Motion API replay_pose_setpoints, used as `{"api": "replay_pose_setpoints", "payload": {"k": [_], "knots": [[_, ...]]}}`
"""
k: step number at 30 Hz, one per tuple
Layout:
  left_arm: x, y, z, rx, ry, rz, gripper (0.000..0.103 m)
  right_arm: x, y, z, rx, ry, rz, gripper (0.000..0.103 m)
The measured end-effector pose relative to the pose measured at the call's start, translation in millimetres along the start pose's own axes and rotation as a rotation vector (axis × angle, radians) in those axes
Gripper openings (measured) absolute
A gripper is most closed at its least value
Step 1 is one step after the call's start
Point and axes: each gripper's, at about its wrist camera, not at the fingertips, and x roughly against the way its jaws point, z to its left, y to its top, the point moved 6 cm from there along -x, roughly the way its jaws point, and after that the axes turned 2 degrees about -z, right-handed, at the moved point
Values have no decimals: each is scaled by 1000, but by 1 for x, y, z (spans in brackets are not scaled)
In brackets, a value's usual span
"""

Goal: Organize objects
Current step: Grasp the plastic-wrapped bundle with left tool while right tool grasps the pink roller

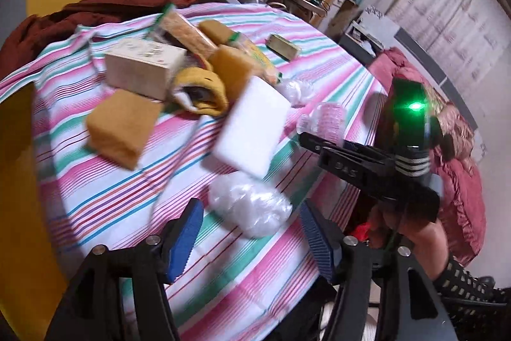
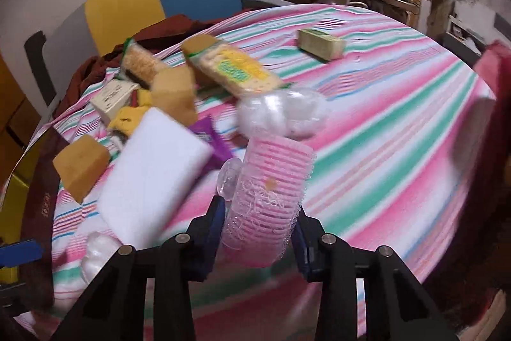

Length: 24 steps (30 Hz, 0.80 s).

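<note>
A pink ribbed hair roller (image 2: 268,200) stands between the blue pads of my right gripper (image 2: 258,232), which is shut on it just above the striped tablecloth (image 2: 383,123). A small clear plastic piece (image 2: 228,178) sticks out at the roller's left. My left gripper (image 1: 252,240) is open, its fingers (image 1: 188,238) on either side of a clear bag of white cotton (image 1: 249,203) without touching it. A white foam block (image 1: 252,123) lies just beyond that bag. The roller (image 1: 329,117) also shows in the left wrist view.
At the far left of the table is a heap of yellow sponges (image 1: 121,127), a cream box (image 1: 143,66) and cracker packs (image 2: 233,69). A small green box (image 2: 322,43) lies apart at the back. A second clear pack (image 2: 284,114) sits behind the roller. Dark red cloth (image 1: 41,21) hangs off the table's edge.
</note>
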Motion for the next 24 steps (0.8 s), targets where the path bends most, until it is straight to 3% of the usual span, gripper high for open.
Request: {"api": "replay_pose_setpoints", "payload": {"k": [4,7,10,15,17,20,24], "knots": [[-31,-2,-10,-41,20,45,66,2,-3,-9,-21,2,-9,40],[-45,-5,-7,-52,77,48,66,4,-4,-5,-10,-10,-14,40],[-51,-8,-2,-66,111,23,63,6,-4,-4,-15,-1,-11,40],[-50,-14,-7,-194,195,10,50,11,-9,-3,-25,7,2,40],[-46,-15,-2,-186,181,8,37,13,-10,-1,-29,11,11,40],[-39,-16,2,-154,111,7,36,22,-11,4,-25,8,8,40],[-17,-21,3,-138,77,-32,36,34,-8,14,-22,12,-4,38]]}}
